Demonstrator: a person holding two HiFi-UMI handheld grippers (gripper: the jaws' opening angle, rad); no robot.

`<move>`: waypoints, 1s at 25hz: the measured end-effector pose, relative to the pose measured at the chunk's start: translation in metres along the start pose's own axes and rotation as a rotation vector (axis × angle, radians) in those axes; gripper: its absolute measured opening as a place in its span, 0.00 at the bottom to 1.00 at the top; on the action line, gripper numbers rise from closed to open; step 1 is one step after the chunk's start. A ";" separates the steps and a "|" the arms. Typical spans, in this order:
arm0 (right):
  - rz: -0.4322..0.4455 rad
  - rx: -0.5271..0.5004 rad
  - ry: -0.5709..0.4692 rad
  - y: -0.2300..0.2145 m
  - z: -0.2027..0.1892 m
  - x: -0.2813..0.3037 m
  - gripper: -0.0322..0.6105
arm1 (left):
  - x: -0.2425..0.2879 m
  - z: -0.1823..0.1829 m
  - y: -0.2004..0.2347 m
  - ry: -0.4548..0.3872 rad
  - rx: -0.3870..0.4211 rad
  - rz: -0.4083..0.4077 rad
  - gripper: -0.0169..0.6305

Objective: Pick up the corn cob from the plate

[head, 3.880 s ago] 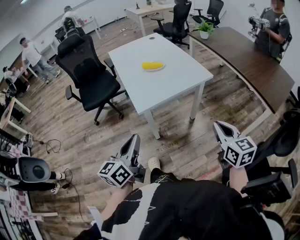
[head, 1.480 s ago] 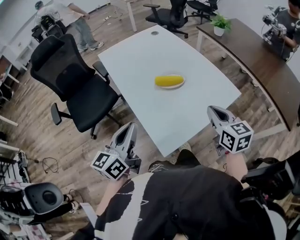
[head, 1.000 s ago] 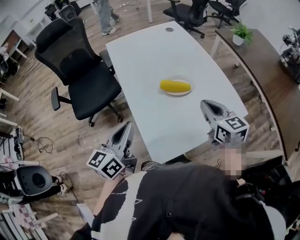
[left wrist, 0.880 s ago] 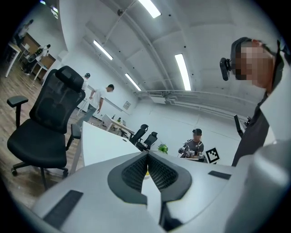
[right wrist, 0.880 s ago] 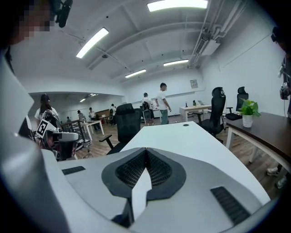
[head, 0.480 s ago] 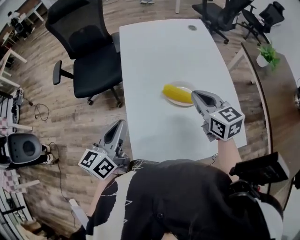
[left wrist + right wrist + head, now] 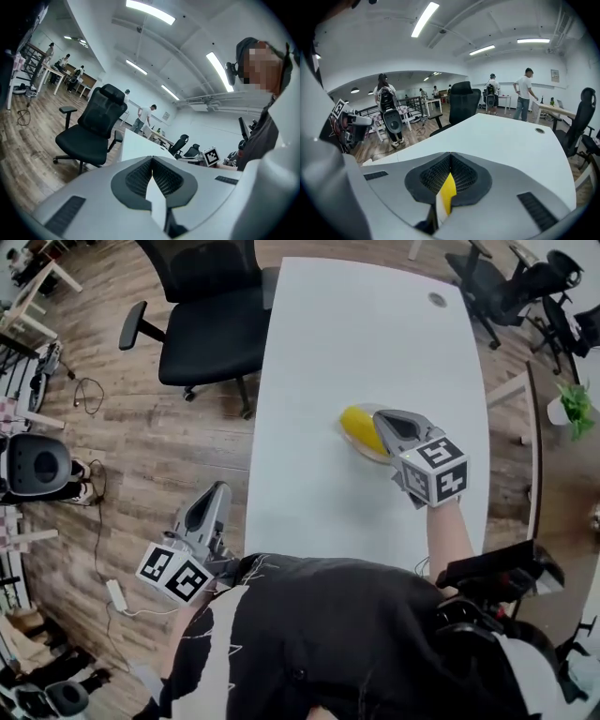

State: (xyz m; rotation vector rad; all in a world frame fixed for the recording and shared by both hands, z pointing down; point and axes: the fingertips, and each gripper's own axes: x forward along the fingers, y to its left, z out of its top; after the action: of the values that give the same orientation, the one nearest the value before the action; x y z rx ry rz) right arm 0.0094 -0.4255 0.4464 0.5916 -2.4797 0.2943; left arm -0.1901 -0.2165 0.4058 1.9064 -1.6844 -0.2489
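A yellow corn cob point(image 7: 358, 424) lies on a pale plate point(image 7: 366, 454) on the white table point(image 7: 309, 474) in the head view. My right gripper point(image 7: 378, 415) hangs just over the cob's right end and hides part of cob and plate; its jaws are shut with nothing gripped. In the right gripper view the jaws point(image 7: 451, 155) meet, and the corn cob point(image 7: 447, 190) shows as a yellow strip through the gap below them. My left gripper point(image 7: 217, 487) is shut too, held over the wooden floor off the table's left edge, and its jaws point(image 7: 152, 158) meet with nothing between them.
A black office chair point(image 7: 211, 324) stands at the table's far left corner and shows as the chair point(image 7: 91, 133) in the left gripper view. More chairs point(image 7: 497, 287) and a dark desk point(image 7: 536, 465) with a plant point(image 7: 574, 409) lie to the right. People stand at the room's far side.
My right gripper has moved forward over the table to the corn cob and now covers its right end. My left gripper has sunk slightly beside the table. The head view has swung nearer.
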 end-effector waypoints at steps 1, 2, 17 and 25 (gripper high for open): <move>0.010 -0.018 0.017 -0.001 -0.001 0.005 0.07 | -0.003 -0.002 0.002 -0.002 -0.005 0.019 0.05; 0.023 -0.033 0.032 -0.003 -0.001 0.010 0.07 | -0.006 -0.004 0.005 -0.002 -0.011 0.035 0.05; 0.197 -0.104 0.187 0.004 -0.024 0.054 0.38 | 0.004 -0.006 0.017 0.037 -0.035 0.109 0.05; 0.276 -0.099 0.226 0.014 -0.028 0.059 0.40 | -0.003 -0.010 0.018 0.079 -0.019 0.123 0.05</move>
State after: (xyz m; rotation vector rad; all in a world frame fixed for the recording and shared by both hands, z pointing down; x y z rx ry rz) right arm -0.0273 -0.4244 0.5016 0.1632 -2.3366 0.3227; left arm -0.2010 -0.2116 0.4229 1.7679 -1.7325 -0.1386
